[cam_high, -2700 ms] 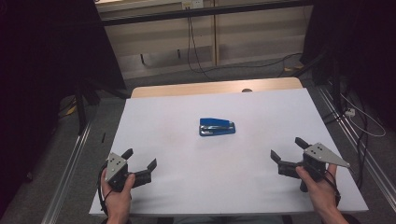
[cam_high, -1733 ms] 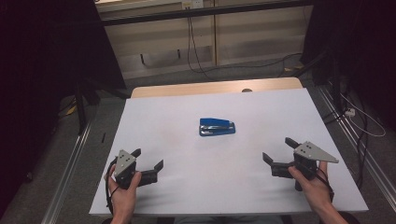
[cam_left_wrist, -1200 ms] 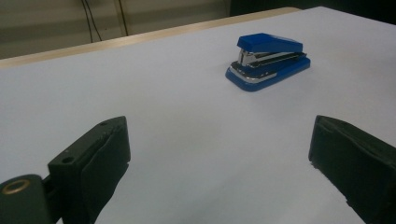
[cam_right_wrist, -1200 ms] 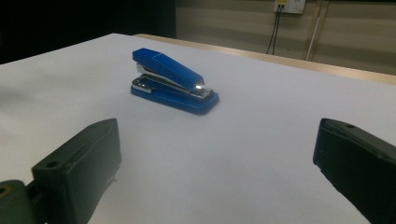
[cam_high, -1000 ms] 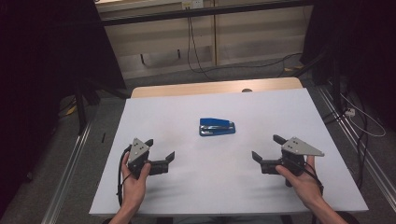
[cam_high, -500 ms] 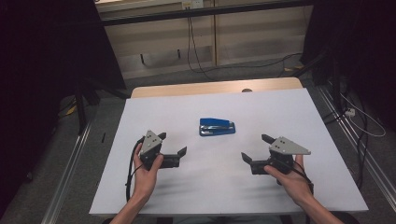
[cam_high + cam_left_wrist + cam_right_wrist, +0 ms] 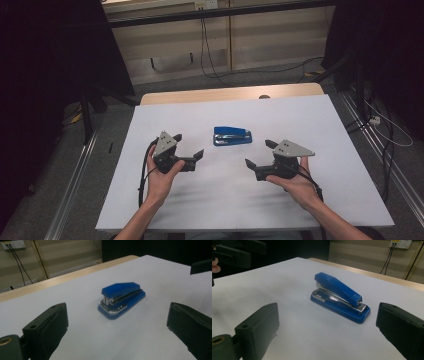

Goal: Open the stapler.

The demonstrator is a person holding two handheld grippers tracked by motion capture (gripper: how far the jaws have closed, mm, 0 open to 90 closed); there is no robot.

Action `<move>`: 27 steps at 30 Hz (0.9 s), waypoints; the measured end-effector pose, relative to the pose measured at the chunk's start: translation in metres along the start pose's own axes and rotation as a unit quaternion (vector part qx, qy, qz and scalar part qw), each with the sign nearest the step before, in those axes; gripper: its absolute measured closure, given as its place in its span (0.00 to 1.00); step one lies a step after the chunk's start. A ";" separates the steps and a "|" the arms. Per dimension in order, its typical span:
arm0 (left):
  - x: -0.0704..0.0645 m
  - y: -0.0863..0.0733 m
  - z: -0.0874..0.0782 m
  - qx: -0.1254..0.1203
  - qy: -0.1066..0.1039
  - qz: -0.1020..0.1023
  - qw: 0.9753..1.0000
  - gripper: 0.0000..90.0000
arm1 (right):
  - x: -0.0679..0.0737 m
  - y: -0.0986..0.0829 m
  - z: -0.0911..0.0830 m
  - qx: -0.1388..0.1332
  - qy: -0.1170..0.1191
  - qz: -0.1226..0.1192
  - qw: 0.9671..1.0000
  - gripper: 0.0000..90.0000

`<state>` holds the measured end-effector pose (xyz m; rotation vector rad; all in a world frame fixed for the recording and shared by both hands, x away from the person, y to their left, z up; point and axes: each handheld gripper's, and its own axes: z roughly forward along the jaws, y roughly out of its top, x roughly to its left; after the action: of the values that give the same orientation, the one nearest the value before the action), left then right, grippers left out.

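Evidently early | stapler (image 7: 232, 136) untouched, flat mid-table (image 7: 350, 150) | left gripper (image 7: 189, 148) near its left, jaws spread, empty | right gripper (image 7: 260, 155) near its right, likewise | grasp not yet made

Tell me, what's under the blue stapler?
The blue stapler sits flat on the white table cover. Nothing else shows beneath it, though the patch right under its base is covered, so I can't see that. Both tools are apart from it, not touching.
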<state>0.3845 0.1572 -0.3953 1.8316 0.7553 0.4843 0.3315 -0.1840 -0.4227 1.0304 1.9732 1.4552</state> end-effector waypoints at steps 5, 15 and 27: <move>0.001 0.003 0.012 0.012 -0.005 0.011 1.000 0.04 | 0.002 0.010 0.015 -0.004 -0.003 -0.004 1.000 0.07; 0.001 0.014 0.027 0.006 -0.004 0.021 1.000 0.04 | 0.002 0.019 0.038 -0.013 0.006 0.000 1.000 0.09; 0.011 0.024 0.061 0.007 0.015 0.026 1.000 0.05 | -0.004 0.019 0.055 -0.010 0.004 0.000 1.000 0.19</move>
<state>0.4382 0.1178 -0.3957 1.8636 0.7354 0.5432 0.3805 -0.1517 -0.4226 1.0164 1.9599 1.4788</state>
